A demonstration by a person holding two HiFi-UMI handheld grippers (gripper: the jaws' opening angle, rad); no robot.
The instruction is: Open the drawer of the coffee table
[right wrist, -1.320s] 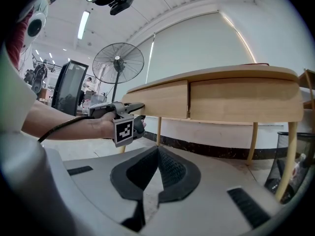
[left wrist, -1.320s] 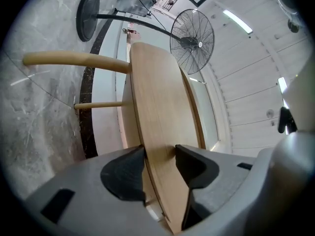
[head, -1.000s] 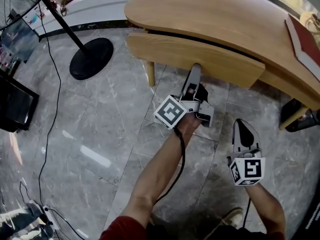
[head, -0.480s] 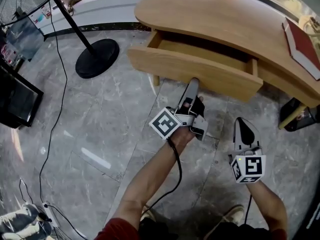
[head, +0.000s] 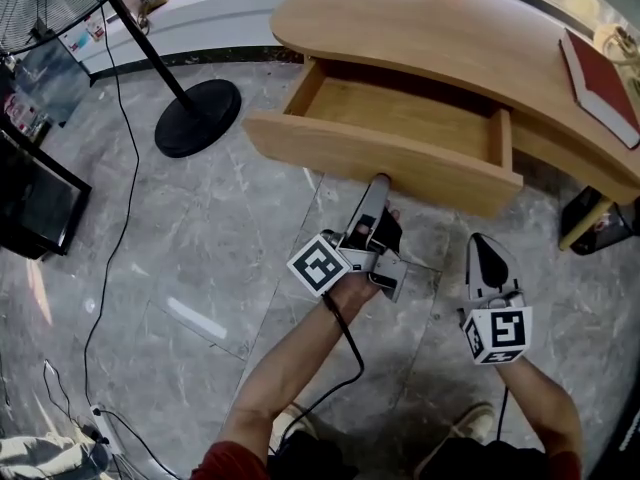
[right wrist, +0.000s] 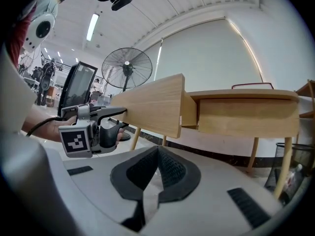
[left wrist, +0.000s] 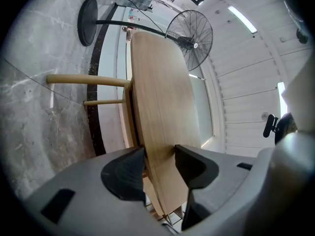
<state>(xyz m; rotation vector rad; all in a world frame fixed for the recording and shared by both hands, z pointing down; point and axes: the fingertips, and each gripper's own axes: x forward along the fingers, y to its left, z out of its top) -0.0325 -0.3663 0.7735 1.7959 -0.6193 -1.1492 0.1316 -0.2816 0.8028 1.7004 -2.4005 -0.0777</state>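
The light wood coffee table (head: 440,28) has its drawer (head: 405,118) pulled well out toward me, and the inside looks empty. My left gripper (head: 379,184) reaches up to the lower edge of the drawer front (head: 380,163). In the left gripper view the wooden drawer front (left wrist: 162,107) sits between the two black pads (left wrist: 125,173), which press on it. My right gripper (head: 483,248) hovers over the floor to the right, below the drawer, touching nothing. Its jaws (right wrist: 158,168) are shut and empty. The right gripper view also shows the left gripper (right wrist: 93,127) at the drawer front (right wrist: 152,104).
A red book (head: 600,73) lies on the table's right end. A standing fan's round black base (head: 197,118) and pole stand on the marble floor to the left, with a cable trailing. A black screen (head: 30,203) is at far left and a dark bin (head: 600,228) at right.
The drawer has slid from nearly closed to well open. My left gripper has moved back toward me with the drawer front in its grip. The right gripper has barely moved.
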